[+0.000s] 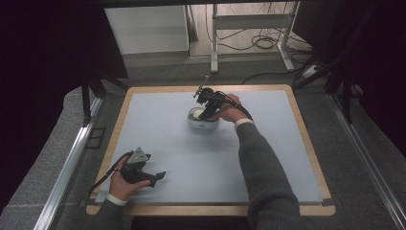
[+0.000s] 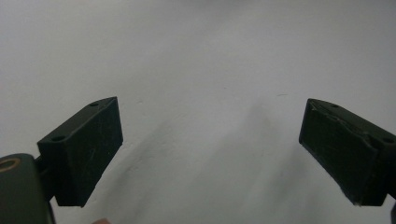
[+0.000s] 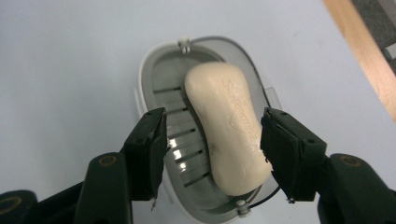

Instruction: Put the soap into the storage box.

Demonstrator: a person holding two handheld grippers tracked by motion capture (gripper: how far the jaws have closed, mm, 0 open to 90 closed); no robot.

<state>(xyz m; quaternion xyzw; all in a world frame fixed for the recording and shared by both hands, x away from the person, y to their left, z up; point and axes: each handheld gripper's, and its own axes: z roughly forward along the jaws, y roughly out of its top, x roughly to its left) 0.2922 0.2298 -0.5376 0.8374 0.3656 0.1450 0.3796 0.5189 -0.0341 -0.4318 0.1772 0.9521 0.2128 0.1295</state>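
We judge the soap (image 3: 229, 128), lying aslant in the dish (image 3: 154, 74), firm, light and slippery, best pinched across its narrow waist, where our right hand-held gripper (image 3: 212, 144) straddles it, jaws apart, one pad perhaps touching.

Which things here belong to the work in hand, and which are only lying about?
In the work:
bar of soap
soap dish
right gripper, jaws open around the soap

Lying about:
left gripper, open, apart
metal frame
floor cables
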